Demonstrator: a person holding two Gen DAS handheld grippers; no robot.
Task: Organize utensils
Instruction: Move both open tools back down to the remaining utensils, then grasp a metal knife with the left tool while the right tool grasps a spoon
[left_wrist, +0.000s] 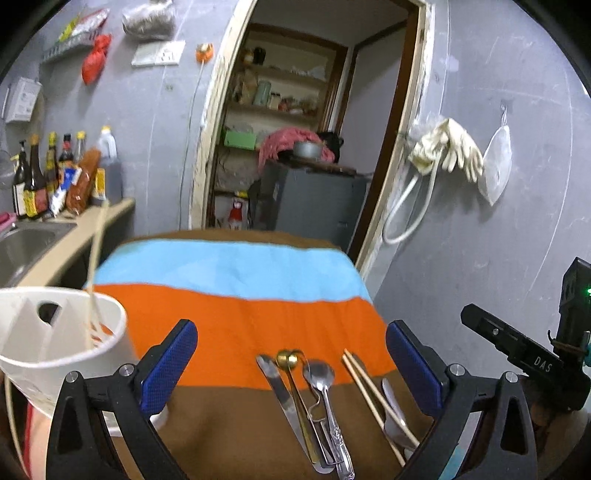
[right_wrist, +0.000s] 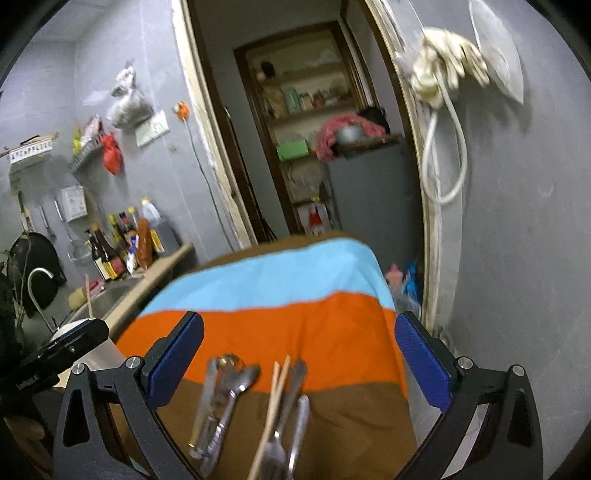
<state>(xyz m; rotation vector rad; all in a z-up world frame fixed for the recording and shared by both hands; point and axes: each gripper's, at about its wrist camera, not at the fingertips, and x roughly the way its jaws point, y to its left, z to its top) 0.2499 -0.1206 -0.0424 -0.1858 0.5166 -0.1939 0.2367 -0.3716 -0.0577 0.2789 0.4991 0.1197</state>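
Observation:
Several utensils lie side by side on the brown stripe of the striped cloth (left_wrist: 236, 317): a knife (left_wrist: 281, 400), a gold scoop (left_wrist: 287, 357), a silver spoon (left_wrist: 319, 373), a pair of chopsticks (left_wrist: 369, 397) and another spoon (left_wrist: 393, 406). My left gripper (left_wrist: 291, 326) hangs open above them, nothing between its blue pads. A white divided holder (left_wrist: 55, 332) stands at the left with chopsticks (left_wrist: 96, 258) in it. My right gripper (right_wrist: 300, 317) is open too, over the same blurred utensils (right_wrist: 221, 398) and chopsticks (right_wrist: 275, 402). Neither gripper touches a utensil.
A sink (left_wrist: 22, 243) and a counter with sauce bottles (left_wrist: 48, 177) lie to the left. A doorway (left_wrist: 295, 129) opens behind the table, with gloves (left_wrist: 450, 147) hanging on the grey wall at the right. The black body of the right-hand tool (left_wrist: 524, 358) shows at the right edge.

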